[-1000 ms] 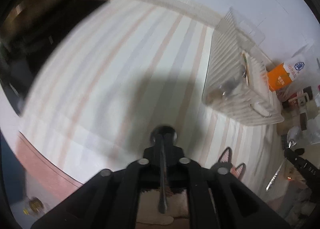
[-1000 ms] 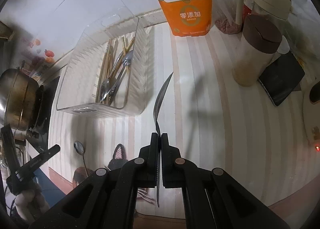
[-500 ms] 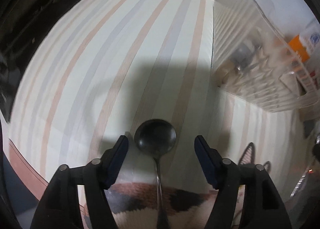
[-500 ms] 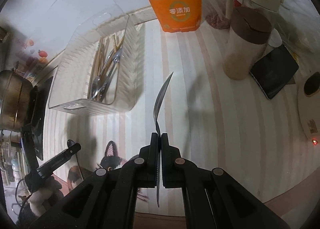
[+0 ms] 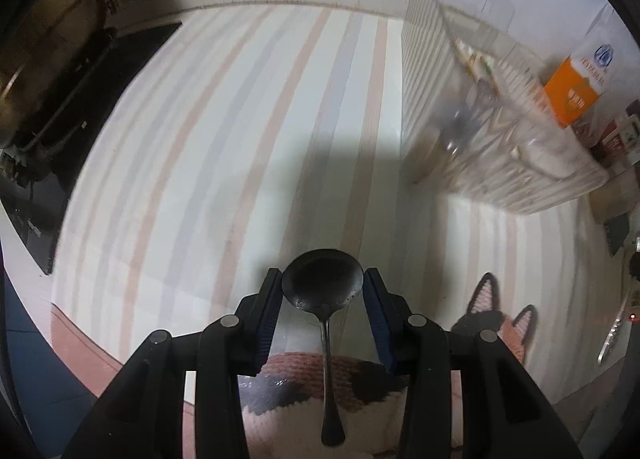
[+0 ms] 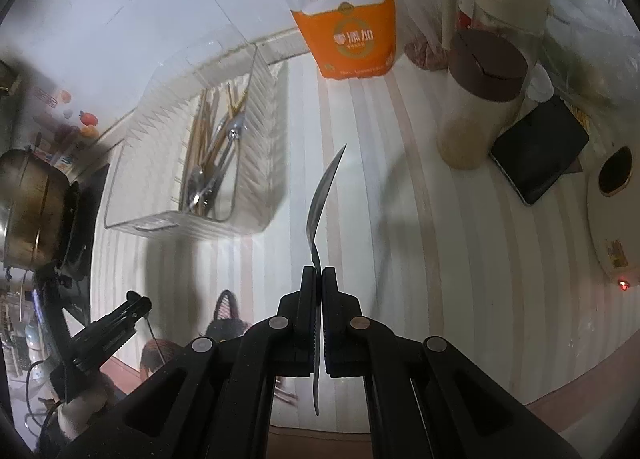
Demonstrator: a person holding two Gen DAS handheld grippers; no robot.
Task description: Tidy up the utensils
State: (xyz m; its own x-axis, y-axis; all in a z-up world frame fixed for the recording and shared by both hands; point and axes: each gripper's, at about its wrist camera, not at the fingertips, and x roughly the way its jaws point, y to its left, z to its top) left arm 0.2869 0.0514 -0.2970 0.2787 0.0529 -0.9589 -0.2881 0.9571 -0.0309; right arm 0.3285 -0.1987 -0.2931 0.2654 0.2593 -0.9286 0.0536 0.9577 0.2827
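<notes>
A dark spoon lies bowl-forward between the fingers of my left gripper, its handle running back over a cat-patterned mat. The jaws are closing, and both blue pads meet the rim of the bowl. From the right wrist view the left gripper hangs low over the striped counter. My right gripper is shut on the handle of a silver spoon, seen edge-on and held above the counter. A clear ribbed bin left of it holds chopsticks and metal utensils; in the left wrist view the bin stands ahead to the right.
An orange and white salt bag, a brown-lidded jar and a black tablet stand at the back right. A metal pot sits on a black stove at the left. The cat mat lies at the counter's front edge.
My left gripper let go of the dark spoon's handle, opened wide, moved forward and now closes around the bowl. The right gripper kept its silver spoon and barely moved.
</notes>
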